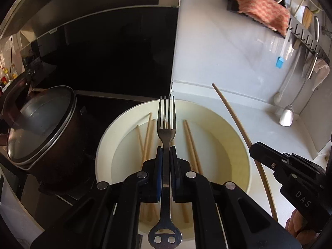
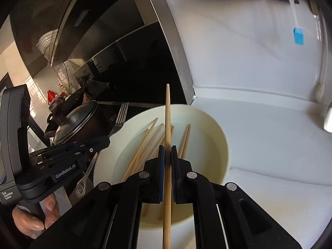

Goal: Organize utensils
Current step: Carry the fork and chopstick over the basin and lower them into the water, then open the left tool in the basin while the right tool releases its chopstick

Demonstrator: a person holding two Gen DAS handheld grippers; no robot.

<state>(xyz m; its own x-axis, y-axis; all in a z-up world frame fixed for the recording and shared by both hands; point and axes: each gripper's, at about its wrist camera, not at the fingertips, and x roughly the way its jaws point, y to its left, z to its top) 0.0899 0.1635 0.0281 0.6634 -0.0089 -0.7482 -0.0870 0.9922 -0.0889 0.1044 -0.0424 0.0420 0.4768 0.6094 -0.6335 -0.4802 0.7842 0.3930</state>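
My left gripper (image 1: pixel 165 148) is shut on a metal fork (image 1: pixel 166 122), tines pointing away, above a cream bowl (image 1: pixel 234 124). Several wooden chopsticks (image 1: pixel 192 145) lie in that bowl. My right gripper (image 2: pixel 167 147) is shut on a single wooden chopstick (image 2: pixel 168 112), held over the same bowl (image 2: pixel 215 137) with more chopsticks (image 2: pixel 145 143) inside. In the left wrist view the right gripper (image 1: pixel 252 148) shows at the right with its chopstick (image 1: pixel 232 112). In the right wrist view the left gripper (image 2: pixel 106 140) shows at the left with the fork (image 2: pixel 121 114), a hand under it.
A dark pot with a glass lid (image 1: pixel 39 122) stands left of the bowl on a black cooktop (image 1: pixel 116 62). A rail with a red-checked cloth (image 1: pixel 263 10) and hanging utensils runs along the white wall. A blue brush (image 2: pixel 298 36) hangs there. White counter (image 2: pixel 269 141) lies right.
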